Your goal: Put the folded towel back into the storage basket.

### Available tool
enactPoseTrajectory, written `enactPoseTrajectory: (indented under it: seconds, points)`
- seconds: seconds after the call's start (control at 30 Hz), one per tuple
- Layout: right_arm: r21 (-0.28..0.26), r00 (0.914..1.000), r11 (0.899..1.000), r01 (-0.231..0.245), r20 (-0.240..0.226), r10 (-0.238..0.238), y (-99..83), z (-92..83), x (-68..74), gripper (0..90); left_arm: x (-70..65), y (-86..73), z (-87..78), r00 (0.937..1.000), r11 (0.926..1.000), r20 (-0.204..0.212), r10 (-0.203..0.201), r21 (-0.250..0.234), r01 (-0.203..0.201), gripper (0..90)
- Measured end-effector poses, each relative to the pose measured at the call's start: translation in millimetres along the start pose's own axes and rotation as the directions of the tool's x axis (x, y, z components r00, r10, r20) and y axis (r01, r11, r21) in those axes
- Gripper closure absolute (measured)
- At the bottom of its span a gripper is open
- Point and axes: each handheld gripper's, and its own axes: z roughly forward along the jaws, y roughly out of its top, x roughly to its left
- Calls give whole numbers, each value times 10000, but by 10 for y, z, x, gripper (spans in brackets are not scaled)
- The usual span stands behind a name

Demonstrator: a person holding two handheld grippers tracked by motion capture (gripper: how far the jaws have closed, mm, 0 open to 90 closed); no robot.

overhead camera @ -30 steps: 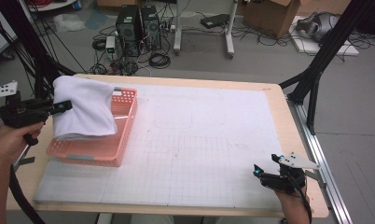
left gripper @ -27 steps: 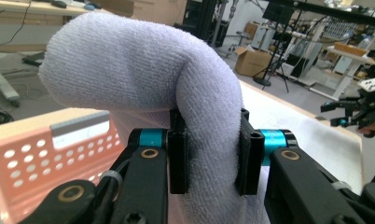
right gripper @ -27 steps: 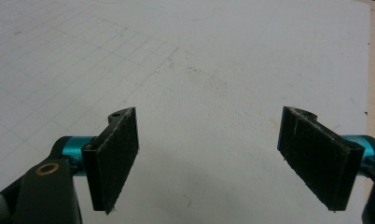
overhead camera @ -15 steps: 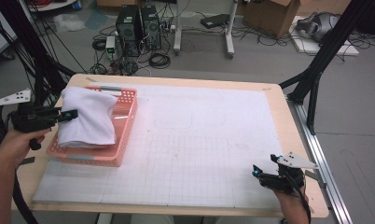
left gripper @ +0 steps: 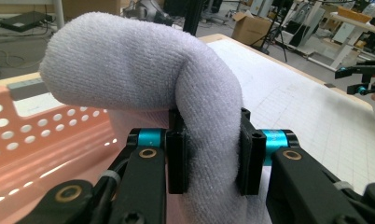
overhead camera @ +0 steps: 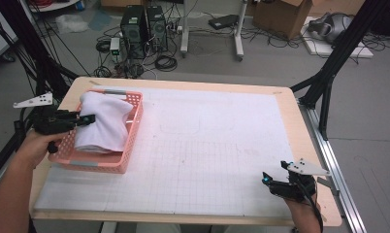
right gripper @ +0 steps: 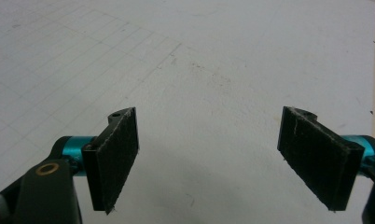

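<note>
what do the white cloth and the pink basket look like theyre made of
White cloth: seemingly terry cotton, matt, with a looped, fuzzy nap; it bends softly where it is pinched. Pink basket: probably moulded plastic, smooth and slightly glossy, its walls punched with rows of round holes.

Grey concrete floor (overhead camera: pixel 367 97) strewn with black cables (overhead camera: pixel 166 60), two black computer towers (overhead camera: pixel 142 24) beyond the table's far edge, white stand legs (overhead camera: pixel 239 34), cardboard box (overhead camera: pixel 280 14) at far right, black tripod struts (overhead camera: pixel 338 53), wooden-rimmed table (overhead camera: pixel 290 97), white gridded mat (overhead camera: pixel 207 155)
</note>
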Motion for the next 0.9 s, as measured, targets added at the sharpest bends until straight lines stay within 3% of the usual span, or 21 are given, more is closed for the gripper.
enactPoseTrajectory:
  seconds: [0.17, 0.2, 0.23, 0.27, 0.33, 0.43, 0.5, 0.53, 0.57, 0.6, 0.63, 0.67, 0.7, 0.73, 0.77, 0.83, 0.87, 0.9]
  points:
    - [24, 10000, 10000, -1, 17, 1, -8, 5, -8, 192, 9, -7, 98, 9998, 9999, 195, 27, -104, -25, 697]
    - [38, 10000, 10000, 24, 11, -24, -7, 10, 0, 192, 40, -19, 107, 9998, 9998, -60, -187, -34, 186, 689]
    - [48, 10000, 10000, 42, 24, -42, -5, 10, 1, 192, 40, -19, 107, 9998, 9998, -60, -187, -34, 186, 679]
    - [52, 10000, 10000, 28, 17, -29, -5, 9, 4, 193, 70, -28, 114, 9985, 9989, -374, -390, 257, 400, 670]
    - [43, 10000, 10000, 44, 35, -44, -5, 11, 2, 192, 81, -36, 119, 9977, 9977, -515, -451, 482, 476, 665]
    - [82, 10000, 10000, 12, -1, -12, -8, 15, 4, 192, 106, -49, 144, 9891, 9905, -1127, -946, 887, 1048, 608]
    - [82, 10000, 10000, 47, -6, -47, -8, 18, 4, 192, 124, -42, 149, 9730, 9822, -1802, -1444, 932, 1630, 535]
    - [74, 10000, 9999, 72, -3, -72, -7, 19, 5, 192, 135, -36, 144, 9613, 9768, -2149, -1722, 886, 1948, 475]
    - [75, 10000, 9999, 78, -8, -78, -7, 19, 4, 192, 155, -28, 117, 9420, 9699, -2726, -1959, 879, 2271, 411]
    - [69, 10000, 10000, 62, -17, -62, -8, 20, 3, 192, 155, -28, 117, 9420, 9699, -2726, -1959, 879, 2271, 394]
    - [69, 10000, 10000, 62, -17, -62, -8, 20, 3, 192, 160, -22, 97, 9320, 9679, -3000, -2035, 818, 2376, 394]
    - [94, 10000, 10000, 30, -12, -30, -10, 17, 3, 192, 163, -5, 43, 9195, 9717, -3434, -1915, 654, 2268, 385]
    - [94, 10000, 10000, 30, -12, -30, -10, 17, 3, 192, 163, -5, 43, 9195, 9717, -3434, -1915, 654, 2268, 385]
    - [93, 10000, 10000, 31, -8, -31, -10, 17, 2, 192, 156, 11, 4, 9104, 9757, -3684, -1881, 358, 2161, 385]
    - [82, 10000, 10000, 42, -15, -42, -12, 19, -3, 192, 137, 44, -60, 8944, 9805, -4059, -1879, -235, 1953, 381]
    - [92, 10000, 9999, 47, -13, -47, -12, 22, -2, 192, 108, 91, -124, 8776, 9805, -4373, -1962, -819, 1784, 381]
    - [94, 10000, 9999, 60, -14, -60, -11, 24, -1, 192, 87, 114, -138, 8719, 9818, -4513, -1901, -850, 1701, 381]
    - [94, 10000, 9999, 60, -14, -60, -11, 24, -1, 192, 87, 114, -138, 8719, 9818, -4513, -1901, -850, 1701, 381]
